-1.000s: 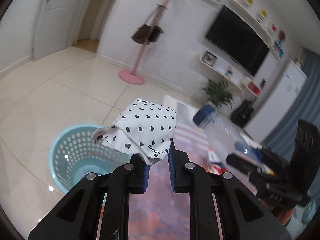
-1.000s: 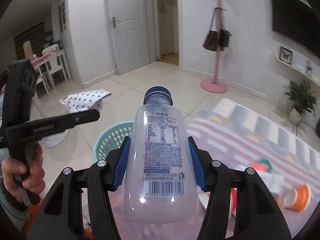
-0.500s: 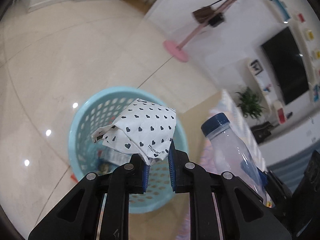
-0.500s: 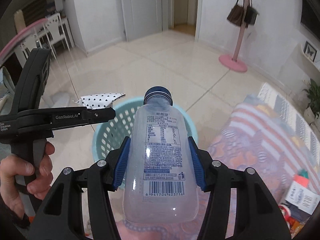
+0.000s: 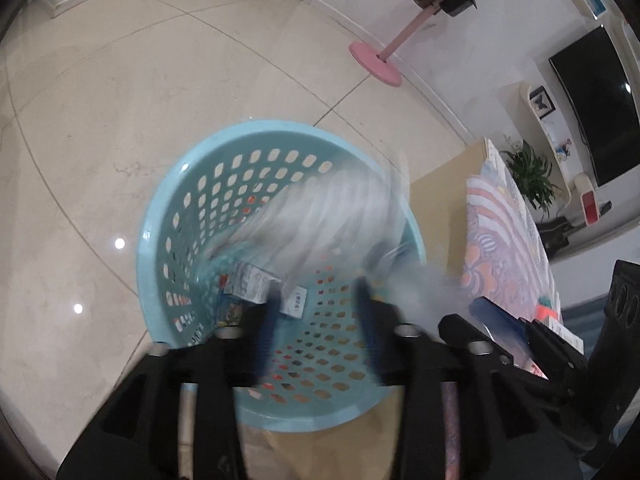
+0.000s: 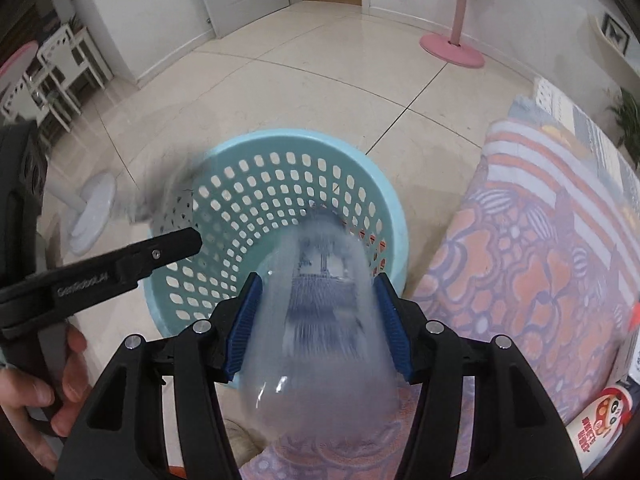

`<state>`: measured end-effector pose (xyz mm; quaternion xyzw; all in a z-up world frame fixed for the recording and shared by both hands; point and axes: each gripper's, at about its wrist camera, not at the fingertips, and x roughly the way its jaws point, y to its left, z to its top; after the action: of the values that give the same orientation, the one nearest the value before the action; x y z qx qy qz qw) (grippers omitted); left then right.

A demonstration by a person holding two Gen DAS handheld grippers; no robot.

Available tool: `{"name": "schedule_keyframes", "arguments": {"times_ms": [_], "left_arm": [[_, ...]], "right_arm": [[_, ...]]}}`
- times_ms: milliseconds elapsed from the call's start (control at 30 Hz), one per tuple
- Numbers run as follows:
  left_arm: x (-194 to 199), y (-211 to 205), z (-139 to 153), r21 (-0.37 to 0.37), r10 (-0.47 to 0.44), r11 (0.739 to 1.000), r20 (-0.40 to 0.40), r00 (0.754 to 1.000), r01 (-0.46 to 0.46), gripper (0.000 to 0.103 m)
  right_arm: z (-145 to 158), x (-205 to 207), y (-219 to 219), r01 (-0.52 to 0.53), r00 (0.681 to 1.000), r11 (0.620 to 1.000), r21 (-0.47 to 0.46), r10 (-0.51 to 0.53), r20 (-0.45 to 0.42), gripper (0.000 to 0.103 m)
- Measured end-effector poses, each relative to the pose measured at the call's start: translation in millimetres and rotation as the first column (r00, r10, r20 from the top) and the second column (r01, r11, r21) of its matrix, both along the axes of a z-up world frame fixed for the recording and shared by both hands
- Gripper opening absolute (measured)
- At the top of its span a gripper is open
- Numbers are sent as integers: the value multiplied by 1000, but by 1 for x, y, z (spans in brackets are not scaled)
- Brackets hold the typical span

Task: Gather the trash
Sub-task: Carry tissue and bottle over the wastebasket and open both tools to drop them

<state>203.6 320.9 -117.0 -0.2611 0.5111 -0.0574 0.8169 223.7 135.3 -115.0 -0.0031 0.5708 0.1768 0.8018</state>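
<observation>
While both sets of tongs hang over the pale blue basket [image 5: 160,240] on the tiled floor [image 5: 100,120], the scene is smeared with motion. The left tongs [image 5: 316,316] are opening, their blue pads standing apart with nothing pressed between them; a white blur [image 5: 328,216] streaks down into the basket just ahead of them, too smeared to make out clearly. At the bottom of the basket lie a few small cartons [image 5: 250,284] and scraps. The right tongs [image 6: 320,320] are also easing open around a clear plastic bottle [image 6: 320,336] with a blue printed label; the bottle is blurred lengthwise, its neck pointing down into the basket, and I cannot tell whether the pads [image 6: 244,320] still press its sides. From the right-hand view, the left tongs' black arm [image 6: 120,272] reaches across the near rim of the basket, held by a hand [image 6: 36,396] at the lower left. A patterned orange-and-lilac cloth [image 6: 540,260] covers the bench beside the basket, and a pink stand base [image 6: 452,50] sits further off on the floor.
</observation>
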Motion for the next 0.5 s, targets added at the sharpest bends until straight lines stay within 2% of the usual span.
{"name": "schedule_keyframes", "arguments": {"times_ms": [33, 133, 333, 500], "left_arm": [[0, 1, 1, -1, 5, 1000, 11, 1000, -5, 55], [-3, 3, 10, -11, 15, 1000, 39, 999, -15, 63], [-6, 1, 23, -29, 16, 999, 70, 997, -14, 77], [-7, -12, 28, -2, -9, 1000, 76, 997, 9, 78]], "right_arm": [[3, 0, -2, 4, 1000, 1000, 10, -4, 2, 54], [14, -3, -8, 12, 1000, 1000, 25, -12, 17, 55], [24, -14, -27, 16, 999, 998, 62, -18, 27, 55], [32, -24, -43, 8, 999, 997, 81, -12, 48, 55]]}}
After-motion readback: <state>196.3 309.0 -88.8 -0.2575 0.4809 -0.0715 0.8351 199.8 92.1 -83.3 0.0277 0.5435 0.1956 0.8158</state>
